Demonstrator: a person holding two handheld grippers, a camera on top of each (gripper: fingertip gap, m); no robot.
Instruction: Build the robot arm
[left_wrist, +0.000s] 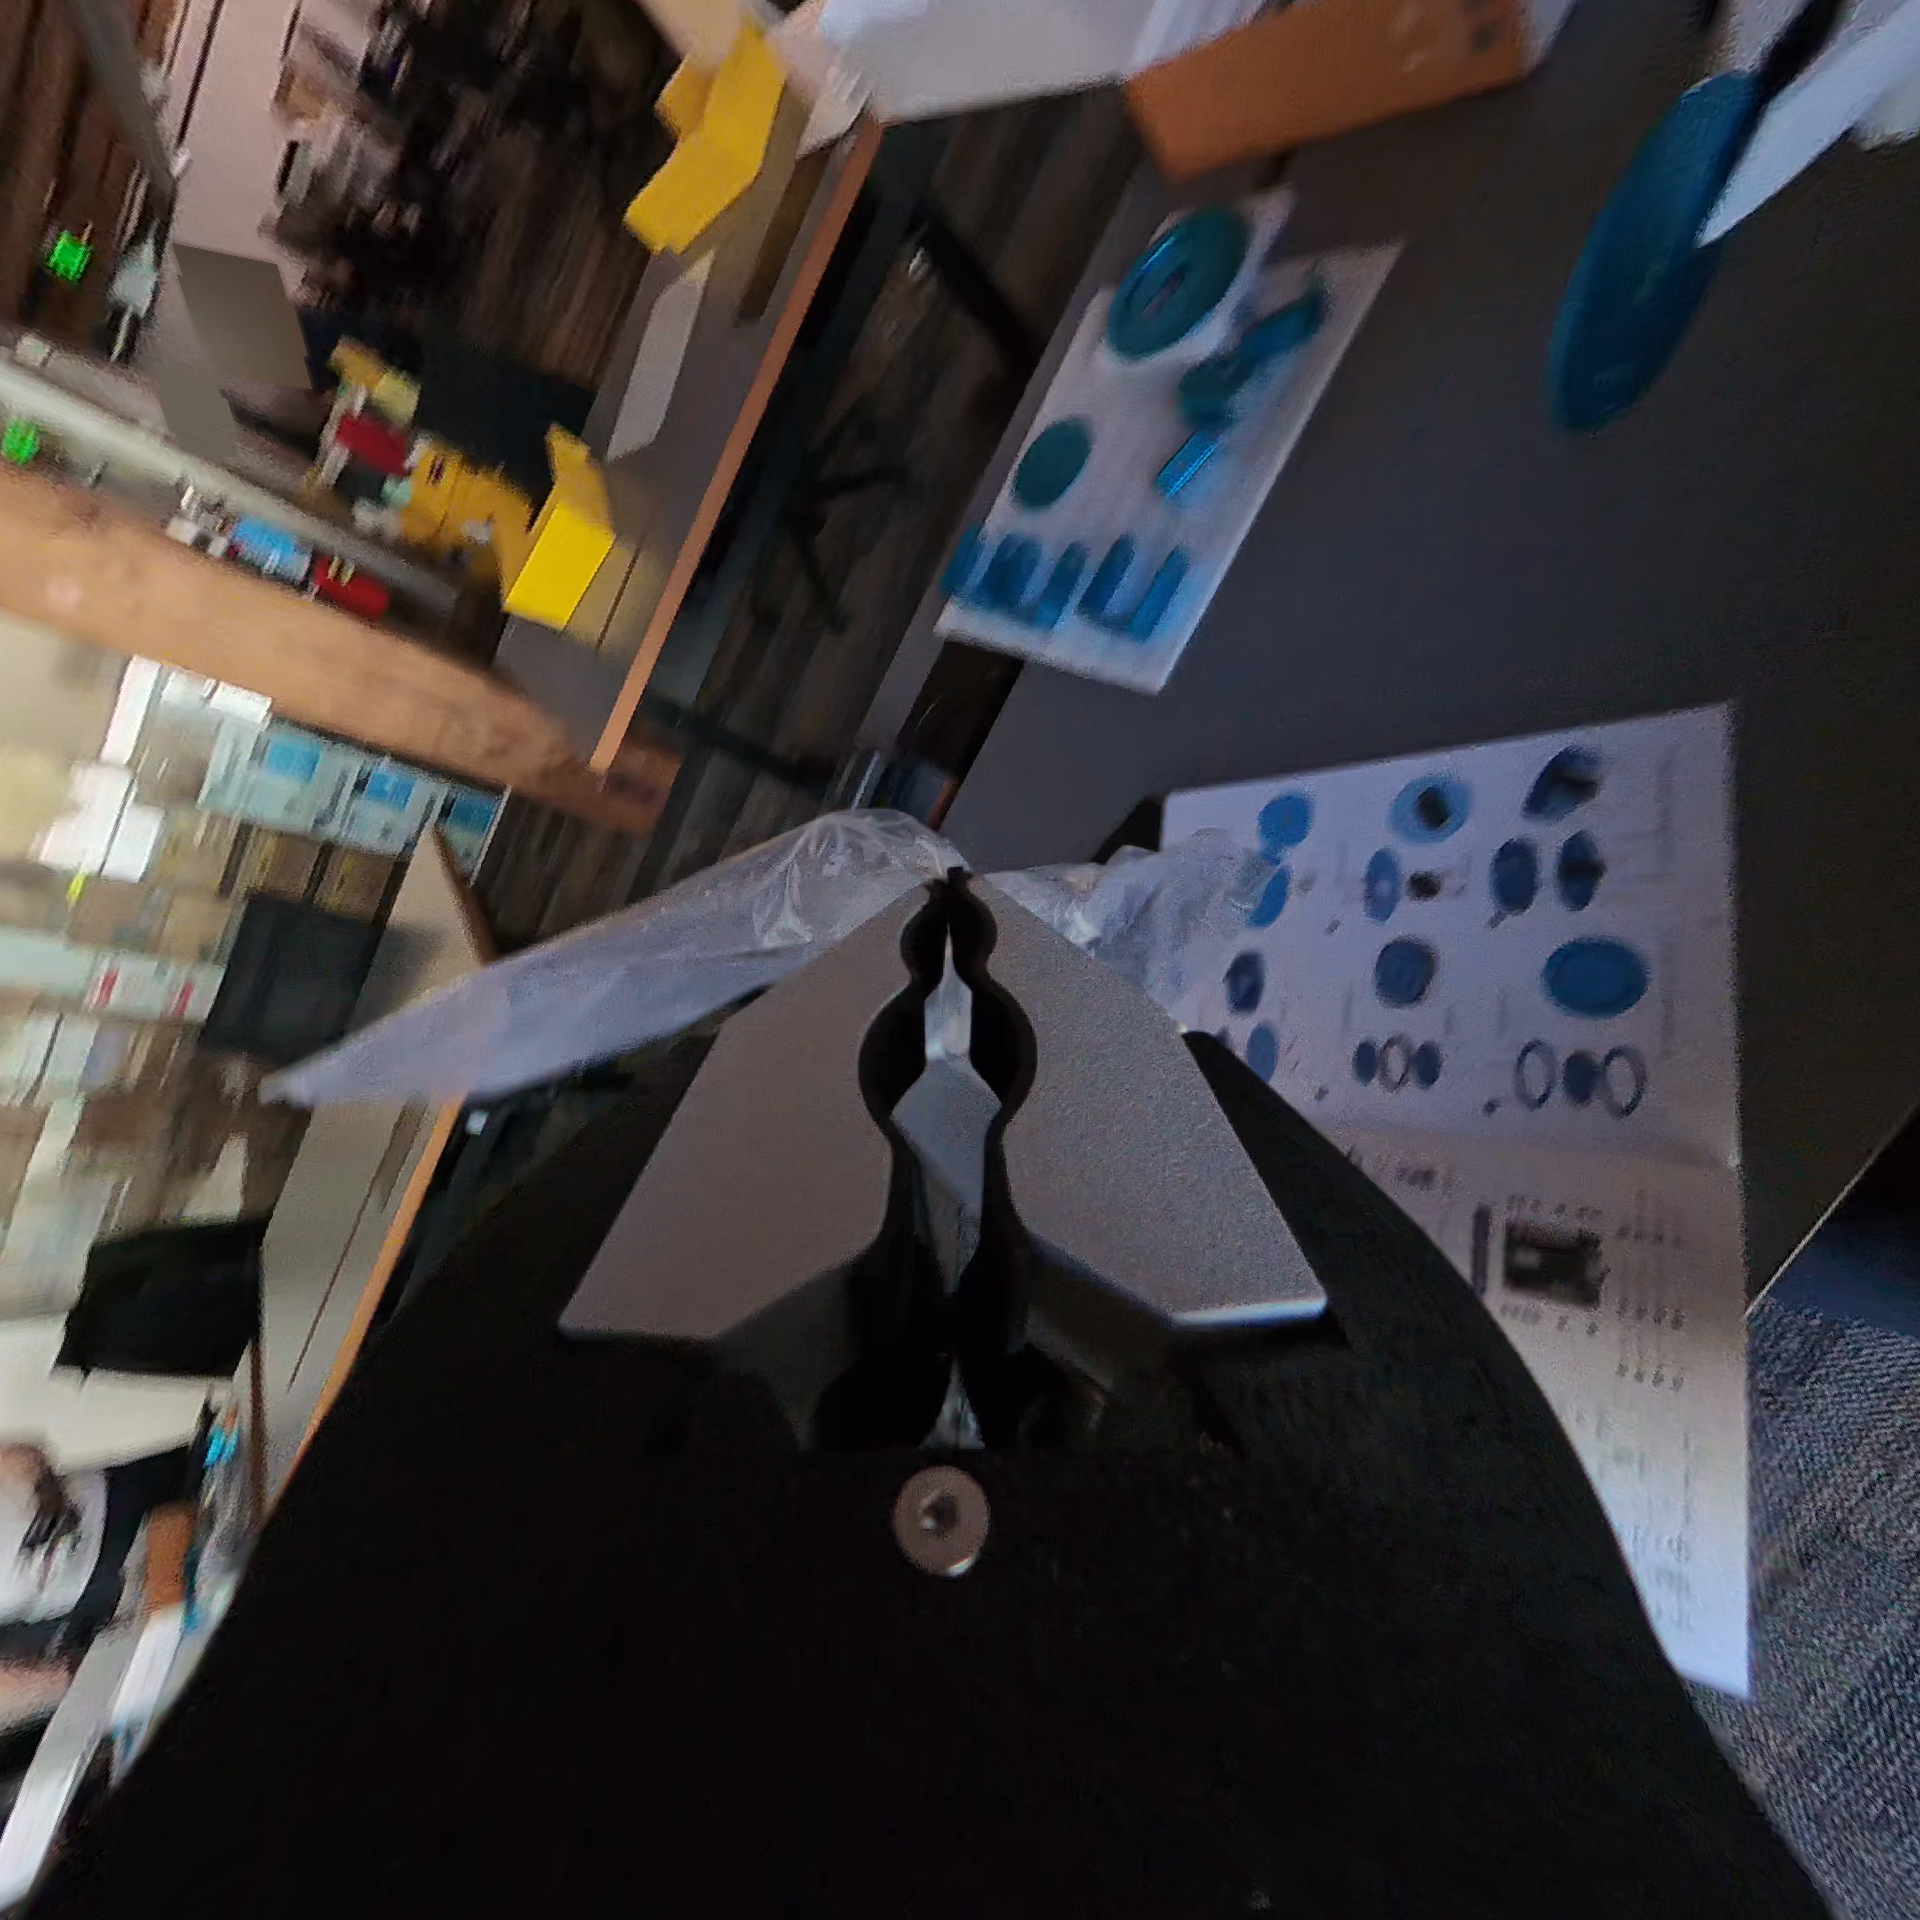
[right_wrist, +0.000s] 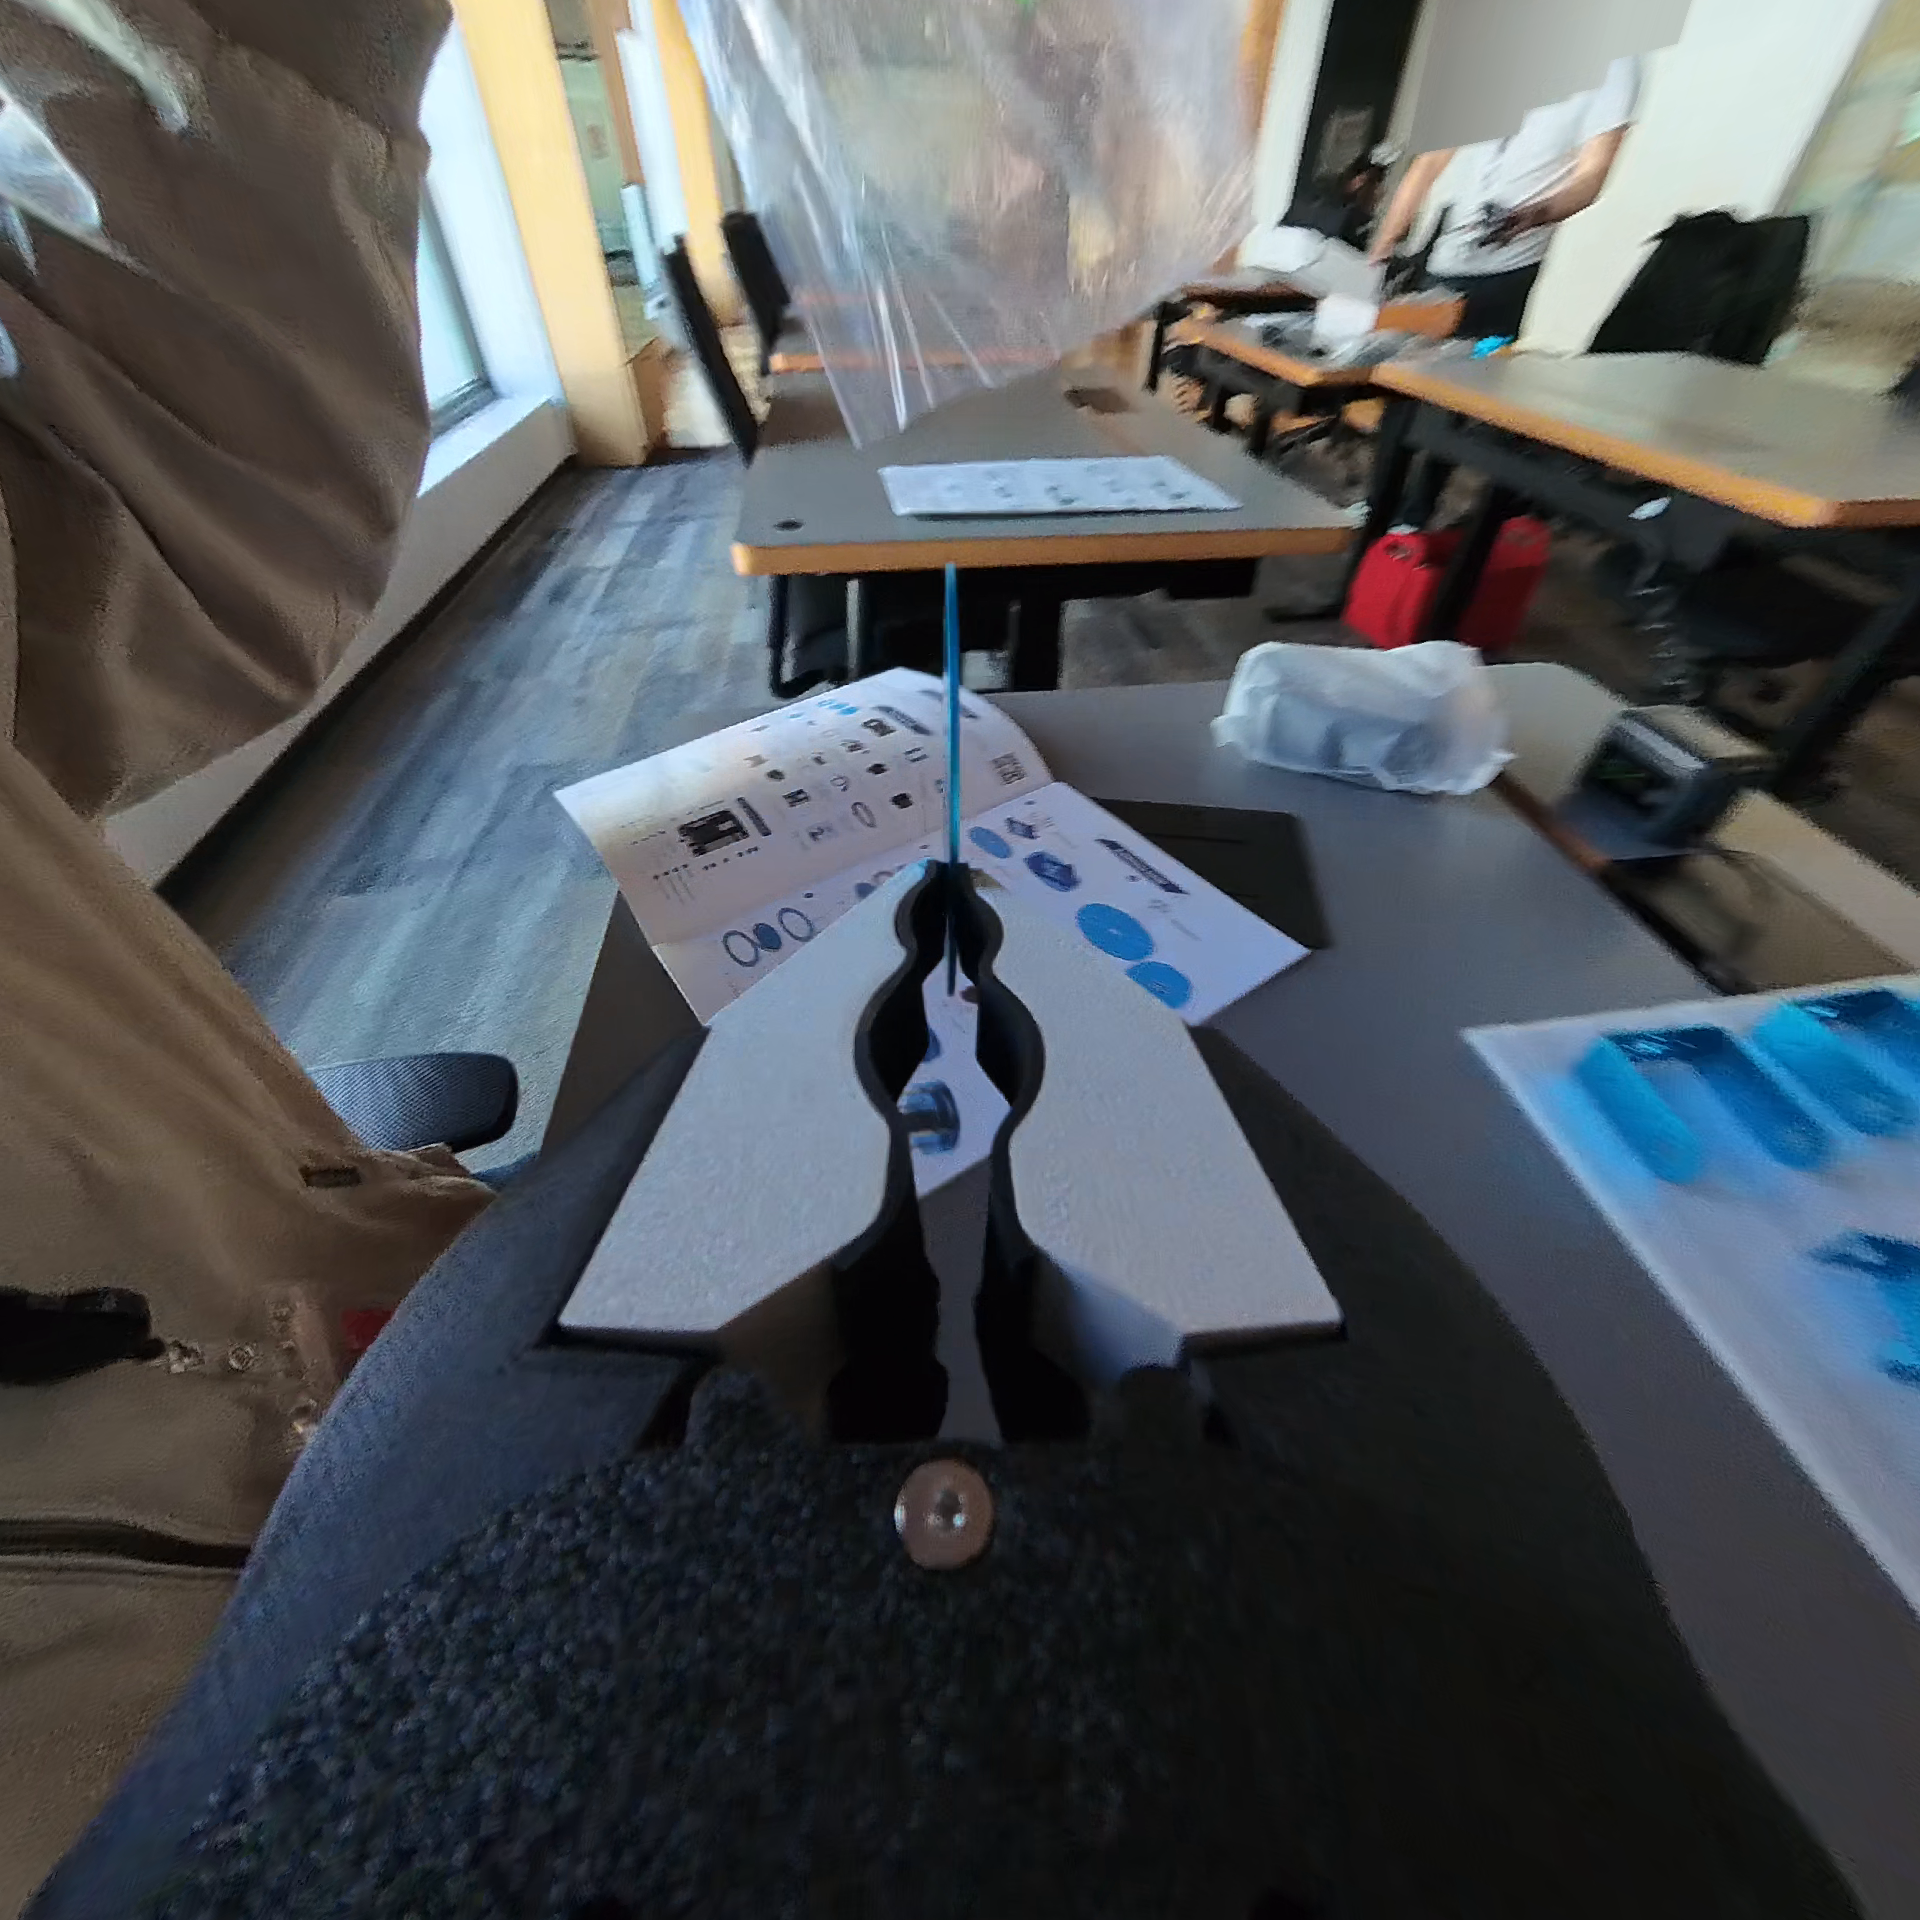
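Clear plastic filled the jaws of the left gripper (left_wrist: 954, 883), which was pinched fully closed on a crumpled see-through bag (left_wrist: 623, 977); the film spread to either side of the tips and showed again in the gap between the fingers. The left wrist view was tilted and blurred. Beyond the tips lay an open instruction booklet (left_wrist: 1455, 935) printed with blue parts on a grey table (left_wrist: 1455, 499), and farther off a white tray (left_wrist: 1164, 436) holding blue plastic pieces, with a blue disc (left_wrist: 1631, 281) near the table's far end.

The right gripper (right_wrist: 951, 883) was likewise closed, its tips clamped on a thin blue disc seen edge-on (right_wrist: 951, 727), which stood up straight from the jaws like a narrow blade. Below it the booklet (right_wrist: 883, 821) lay open at the grey table's (right_wrist: 1455, 935) near corner, overhanging the edge. A white wrapped bundle (right_wrist: 1361, 717) sat farther back on the table, and the white tray (right_wrist: 1714, 1143) of blue pieces lay to the right. The clear bag (right_wrist: 977, 208) hung in the air above and ahead. A tan sleeve (right_wrist: 187, 416) filled the left of the right wrist view. Other tables stood behind, one bearing a printed sheet (right_wrist: 1060, 486), and a person in a white shirt (right_wrist: 1507, 177) stood at the back.
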